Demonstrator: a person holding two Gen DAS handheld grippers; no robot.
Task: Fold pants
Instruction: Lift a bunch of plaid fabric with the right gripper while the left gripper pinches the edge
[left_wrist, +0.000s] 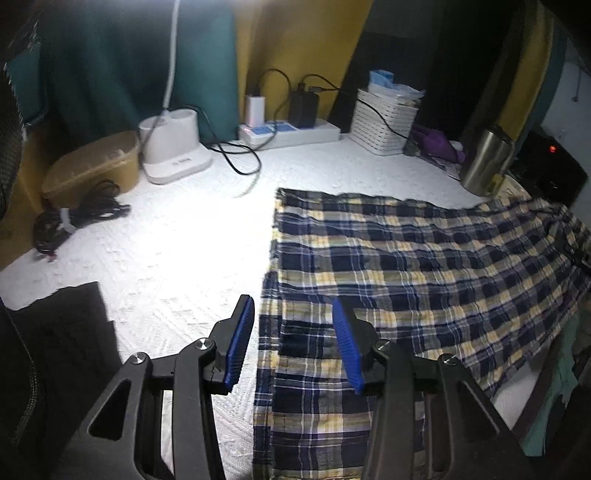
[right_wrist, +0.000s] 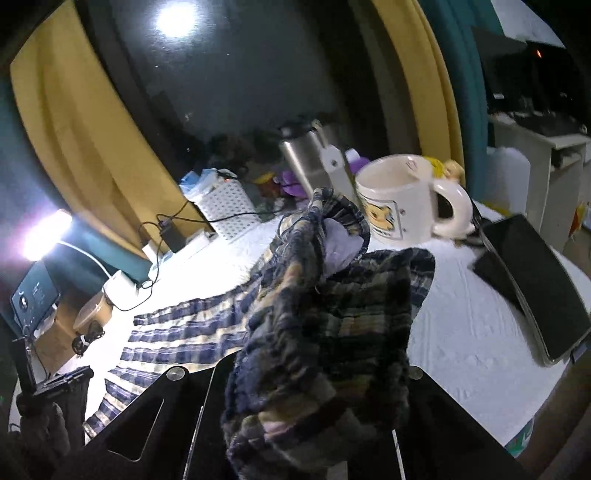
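— Where are the plaid pants (left_wrist: 406, 258)?

— Spread flat at the near right of the white surface (left_wrist: 177, 229). My right claw (right_wrist: 317, 369) is clamped on the bunched waistband; my left claw (left_wrist: 291, 343) gapes empty over the leg hems.

— Advice?

— I'd carry the waistband low toward the hems, clear of the mug (right_wrist: 402, 199)

Dim overall in both views, with one hard pool of white light. Blown out to glare on the white tablecloth (left_wrist: 177, 236) beside the plaid pants (left_wrist: 424, 266) in the left wrist view; dark toward corners and left edge. Strongly bowed by the fisheye lens at the borders. Lit from a lamp (right_wrist: 44, 232) flaring at left in the right wrist view, mirrored as a bright spot in the dark window (right_wrist: 221, 74). Soft and smeared on the bunched cloth close to the lens; slightly blurred around the mug (right_wrist: 402, 199).
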